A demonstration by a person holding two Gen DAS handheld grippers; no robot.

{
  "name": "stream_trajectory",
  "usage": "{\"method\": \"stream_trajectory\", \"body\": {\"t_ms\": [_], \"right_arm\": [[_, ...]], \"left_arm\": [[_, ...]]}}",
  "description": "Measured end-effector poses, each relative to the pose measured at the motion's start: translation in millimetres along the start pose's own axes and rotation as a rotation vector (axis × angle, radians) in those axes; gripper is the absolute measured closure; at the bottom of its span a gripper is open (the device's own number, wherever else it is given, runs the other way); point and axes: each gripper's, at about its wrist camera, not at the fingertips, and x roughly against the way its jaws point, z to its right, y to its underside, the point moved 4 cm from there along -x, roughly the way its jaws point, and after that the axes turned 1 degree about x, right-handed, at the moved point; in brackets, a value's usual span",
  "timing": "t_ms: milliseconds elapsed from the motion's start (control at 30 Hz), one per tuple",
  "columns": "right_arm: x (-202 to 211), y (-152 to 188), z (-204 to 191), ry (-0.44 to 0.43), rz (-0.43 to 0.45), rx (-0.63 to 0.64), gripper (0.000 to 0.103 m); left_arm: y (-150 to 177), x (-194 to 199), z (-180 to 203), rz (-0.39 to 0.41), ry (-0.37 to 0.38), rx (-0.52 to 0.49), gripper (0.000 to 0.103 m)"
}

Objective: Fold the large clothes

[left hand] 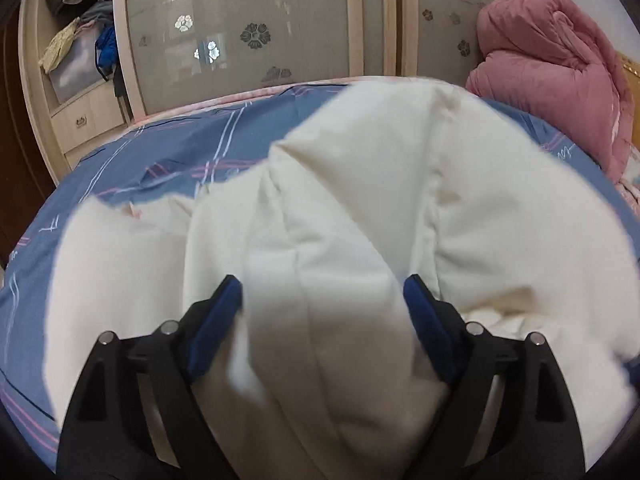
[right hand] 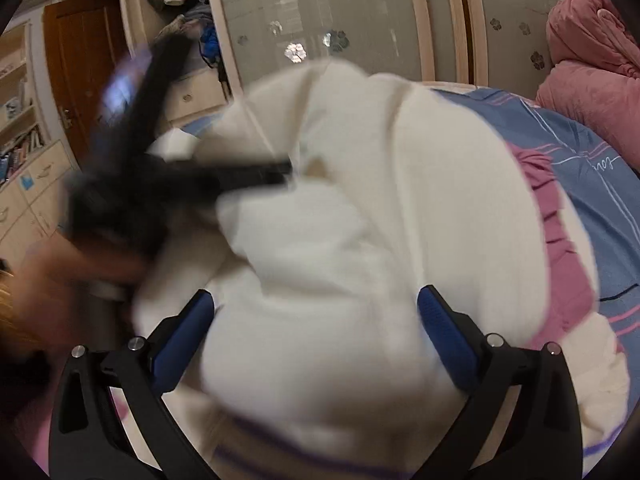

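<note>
A large cream-white garment lies bunched on the blue bed sheet. My left gripper is open, and a thick fold of the white cloth bulges between its blue fingers. In the right wrist view the same white garment, with purple stripes at its hem, fills the gap of my right gripper, whose jaws stand wide apart. The left gripper shows there as a black blur at the left, over the cloth. A pink-purple cloth lies under the white garment.
A rolled pink quilt sits at the bed's far right. A wardrobe with frosted flowered doors stands behind the bed, with open shelves of clothes at its left. A wooden door and drawers are at the left.
</note>
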Motion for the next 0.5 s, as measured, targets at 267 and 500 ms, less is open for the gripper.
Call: {"method": "stream_trajectory", "body": {"t_ms": [267, 500], "right_arm": [[36, -126, 16, 0.131, 0.27, -0.078, 0.001], [-119, -78, 73, 0.246, -0.114, -0.093, 0.001]], "left_arm": [[7, -8, -5, 0.008, 0.008, 0.012, 0.014], [7, -5, -5, 0.031, 0.029, 0.022, 0.011]]}}
